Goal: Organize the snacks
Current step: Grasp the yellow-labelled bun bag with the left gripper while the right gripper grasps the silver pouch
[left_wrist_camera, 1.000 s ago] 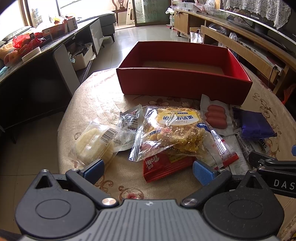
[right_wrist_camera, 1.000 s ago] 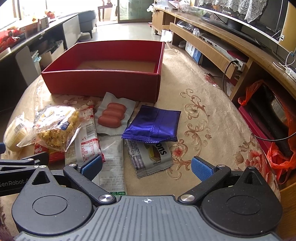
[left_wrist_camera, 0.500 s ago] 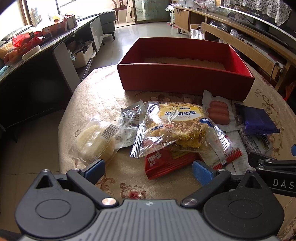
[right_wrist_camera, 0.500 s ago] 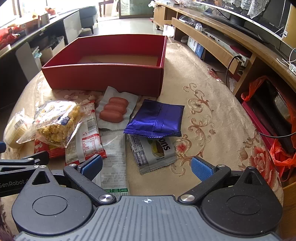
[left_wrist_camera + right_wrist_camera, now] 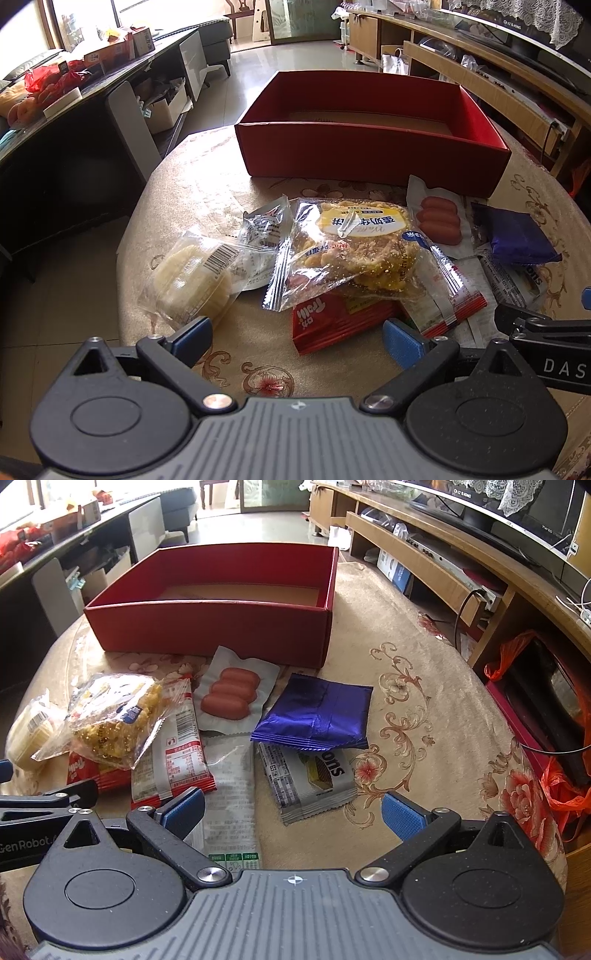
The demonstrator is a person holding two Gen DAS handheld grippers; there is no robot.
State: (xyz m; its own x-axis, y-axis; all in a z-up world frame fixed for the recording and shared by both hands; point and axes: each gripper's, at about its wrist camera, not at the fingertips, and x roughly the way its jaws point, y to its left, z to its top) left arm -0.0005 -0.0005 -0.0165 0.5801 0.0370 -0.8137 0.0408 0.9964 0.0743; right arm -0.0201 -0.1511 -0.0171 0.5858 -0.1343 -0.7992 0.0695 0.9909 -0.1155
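Between the blue pads of the left gripper [image 5: 297, 336]: nothing held, jaws spread wide, hovering low over the red Trolli pack [image 5: 334, 322]. Right gripper [image 5: 292, 809] likewise wide and empty, above the grey wafer pack [image 5: 308, 777]. Clear bag of crispy snack [image 5: 354, 247] lies on top of the Trolli pack; round pastry in clear wrap [image 5: 194, 275] just left of it. Sausage pack [image 5: 234, 691] sits beside the purple pouch [image 5: 316, 712], which overlaps the wafer pack. Red box [image 5: 218, 624] stands open behind the pile on the patterned tablecloth [image 5: 424, 701], apparently empty.
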